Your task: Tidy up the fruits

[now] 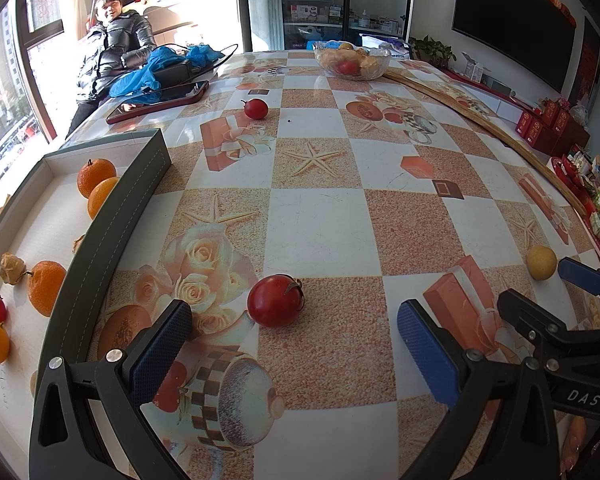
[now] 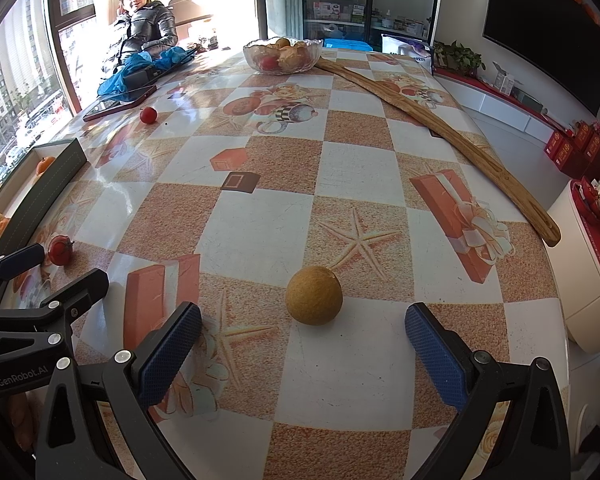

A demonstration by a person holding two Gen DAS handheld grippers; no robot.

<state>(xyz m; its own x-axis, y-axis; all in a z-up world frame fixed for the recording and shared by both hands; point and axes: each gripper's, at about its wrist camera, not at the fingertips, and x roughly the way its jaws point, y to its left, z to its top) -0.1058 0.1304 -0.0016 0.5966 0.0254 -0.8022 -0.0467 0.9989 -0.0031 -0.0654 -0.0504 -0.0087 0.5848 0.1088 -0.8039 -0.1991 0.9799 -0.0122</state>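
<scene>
Several oranges (image 1: 96, 176) lie in the tray (image 1: 148, 168); both hand-held grippers (image 1: 292, 344) (image 2: 300, 336) gape empty.

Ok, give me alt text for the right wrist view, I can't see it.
The open right gripper hovers low over a checked tablecloth, a round tan-yellow fruit lying just ahead between its blue fingertips. A long wooden stick lies right; a glass fruit bowl stands far back.

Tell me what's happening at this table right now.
A person is sorting fruit with two tools. The left hand-held gripper is open, lined up on a red tomato lying on the patterned table. The right hand-held gripper is open around a round yellow fruit, not touching it. Oranges already sit in the box at the left. Another tomato waits farther back.
</scene>
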